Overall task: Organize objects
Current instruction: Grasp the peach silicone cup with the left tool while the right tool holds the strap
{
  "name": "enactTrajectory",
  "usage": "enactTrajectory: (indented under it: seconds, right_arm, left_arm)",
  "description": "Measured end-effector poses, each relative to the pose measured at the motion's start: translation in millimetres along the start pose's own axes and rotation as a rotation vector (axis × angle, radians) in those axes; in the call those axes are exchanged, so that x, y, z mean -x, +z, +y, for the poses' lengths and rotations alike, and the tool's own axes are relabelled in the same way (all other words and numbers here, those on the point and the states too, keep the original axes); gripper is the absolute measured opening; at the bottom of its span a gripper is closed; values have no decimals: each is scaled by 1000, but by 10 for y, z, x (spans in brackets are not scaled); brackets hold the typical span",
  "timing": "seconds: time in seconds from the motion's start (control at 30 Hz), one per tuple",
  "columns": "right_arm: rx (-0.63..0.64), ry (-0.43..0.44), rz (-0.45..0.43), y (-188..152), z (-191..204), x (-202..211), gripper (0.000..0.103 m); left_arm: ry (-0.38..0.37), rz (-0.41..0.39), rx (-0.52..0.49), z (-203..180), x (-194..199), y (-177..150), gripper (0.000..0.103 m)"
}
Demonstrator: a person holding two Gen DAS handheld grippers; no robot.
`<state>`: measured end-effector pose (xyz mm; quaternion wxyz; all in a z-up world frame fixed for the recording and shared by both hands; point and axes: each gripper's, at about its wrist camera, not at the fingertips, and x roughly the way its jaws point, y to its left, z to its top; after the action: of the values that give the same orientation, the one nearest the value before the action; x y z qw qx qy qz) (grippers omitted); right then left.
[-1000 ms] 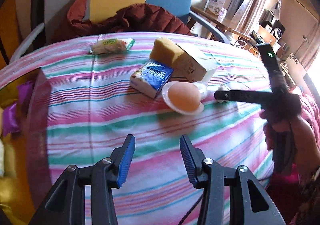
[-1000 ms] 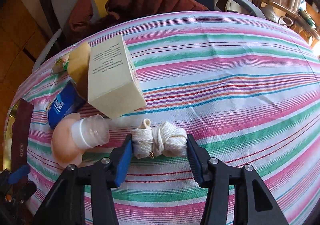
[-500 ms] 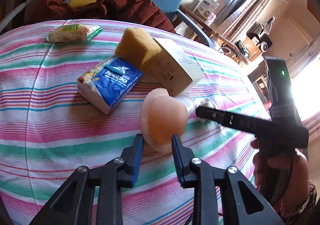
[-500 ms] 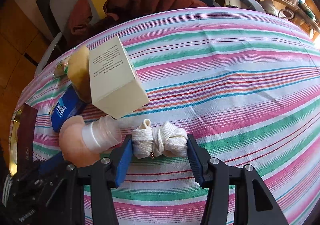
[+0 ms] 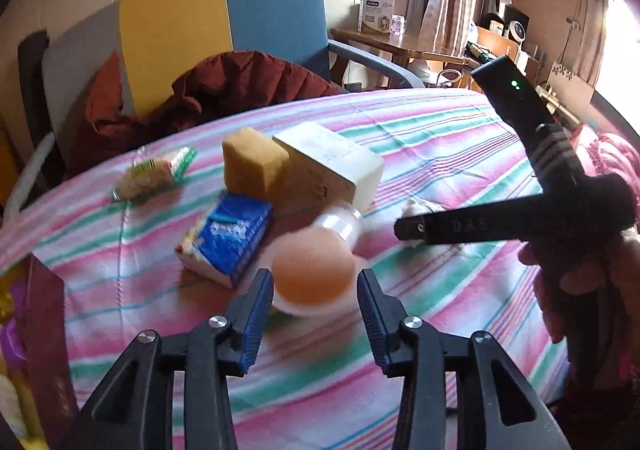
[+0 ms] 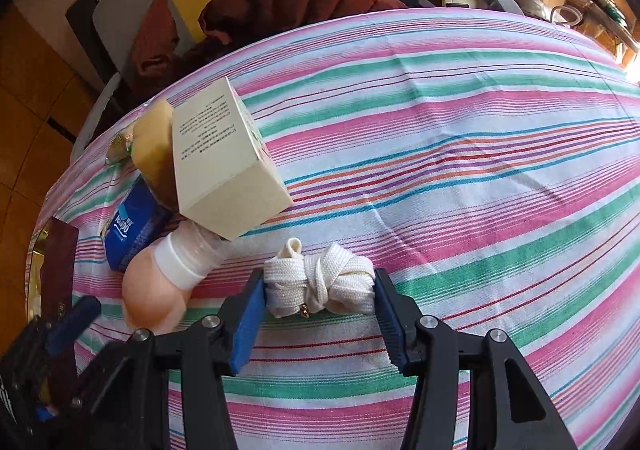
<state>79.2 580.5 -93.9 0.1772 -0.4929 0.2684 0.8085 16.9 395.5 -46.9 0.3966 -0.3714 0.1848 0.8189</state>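
A peach-coloured bottle (image 5: pixel 314 274) with a white neck and clear cap lies on its side on the striped tablecloth (image 5: pixel 420 138); it also shows in the right wrist view (image 6: pixel 160 286). My left gripper (image 5: pixel 314 304) is open, its fingers on either side of the bottle's base. My right gripper (image 6: pixel 318 304) is shut on a knotted white strap bundle (image 6: pixel 320 282) resting on the cloth. Behind the bottle lie a cream box (image 5: pixel 328 170), a yellow sponge (image 5: pixel 252 166), a blue tissue pack (image 5: pixel 228 238) and a snack packet (image 5: pixel 154 172).
A chair with grey, yellow and blue back panels (image 5: pixel 224 30) holds a dark red jacket (image 5: pixel 224 90) behind the table. A dark red box (image 5: pixel 44 330) stands at the left edge. The right half of the cloth (image 6: pixel 480 170) carries only stripes.
My left gripper closed in on the bottle, then opened wider around its base; its view tilted up. My right gripper stayed shut on the strap bundle in place.
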Motion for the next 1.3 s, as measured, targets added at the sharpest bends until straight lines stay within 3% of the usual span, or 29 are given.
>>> enactTrajectory:
  seconds: [0.1, 0.17, 0.23, 0.3, 0.4, 0.5, 0.57, 0.7, 1.17, 1.3]
  right_arm:
    - [-12, 9, 1, 8, 0, -3, 53]
    - [-19, 16, 2, 13, -11, 0, 53]
    - [-27, 22, 4, 9, -13, 6, 53]
    - [-28, 23, 5, 5, -36, 16, 53]
    - [-28, 24, 6, -3, -34, 22, 54]
    - [-36, 29, 7, -14, -56, 44, 54]
    - [-38, 31, 8, 17, -29, 0, 54]
    - [-37, 33, 7, 2, -32, 4, 54]
    - [57, -17, -5, -24, 88, -11, 54]
    - [110, -17, -12, -68, 194, -9, 52]
  left_arm:
    - [26, 23, -116, -63, -176, 77, 45]
    - [4, 47, -169, -136, -296, 85, 46]
    - [-26, 24, -161, -97, -302, 91, 51]
    - [-64, 52, -138, -92, -371, 118, 62]
    - [-117, 95, -88, -79, -487, 69, 66]
    - [-110, 137, -88, -94, -620, -38, 67]
    - [-116, 87, -83, -82, -588, -77, 66]
    - [-162, 39, 4, 33, -552, -98, 54]
    - [-31, -132, 143, 373, 11, -597, 52]
    - [-17, -138, 179, 485, 184, -815, 52]
